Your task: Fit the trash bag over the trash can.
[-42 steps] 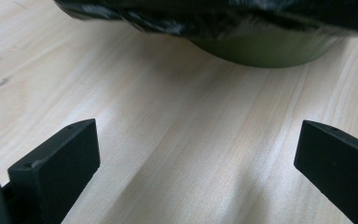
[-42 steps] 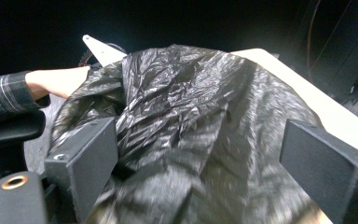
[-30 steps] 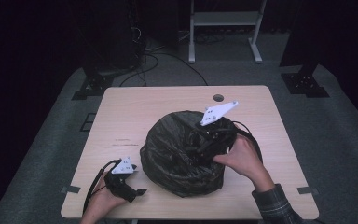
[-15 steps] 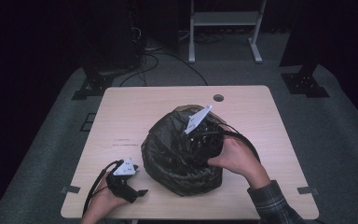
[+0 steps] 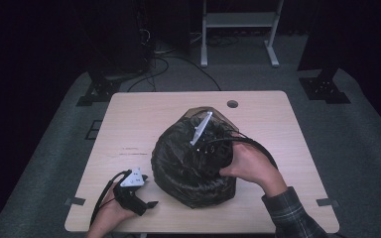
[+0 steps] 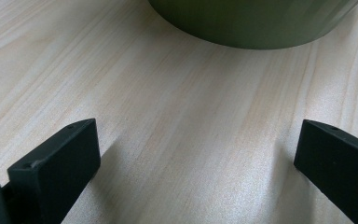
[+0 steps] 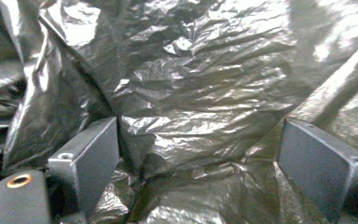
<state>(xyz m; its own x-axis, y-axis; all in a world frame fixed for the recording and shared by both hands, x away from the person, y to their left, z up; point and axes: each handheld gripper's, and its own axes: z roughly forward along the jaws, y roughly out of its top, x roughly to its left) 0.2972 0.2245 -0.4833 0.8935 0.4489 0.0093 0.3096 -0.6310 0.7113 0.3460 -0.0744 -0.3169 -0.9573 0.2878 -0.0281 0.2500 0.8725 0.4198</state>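
Note:
A round bin covered by a crumpled black plastic bag (image 5: 188,158) sits in the middle of the wooden table (image 5: 144,119). My right gripper (image 5: 209,148) is down among the folds on the bag's top right, and its jaws stand wide open over wrinkled, shiny plastic (image 7: 200,93) with nothing pinched between them. Near the table's front left edge my left gripper (image 5: 149,204) rests low, open, its jaws spread over bare wood (image 6: 196,154). The olive-green curved base of the bin (image 6: 256,23) lies ahead of it, a little apart.
A round cable hole (image 5: 232,104) is in the table behind the bag. Black cables trail from both grippers. Beyond the table, grey carpet holds stand feet (image 5: 99,91) and a white frame (image 5: 238,29).
My right gripper has swung from the bag's upper right edge leftward and down onto the top of the bag, dipping into its folds. The left gripper has stayed put.

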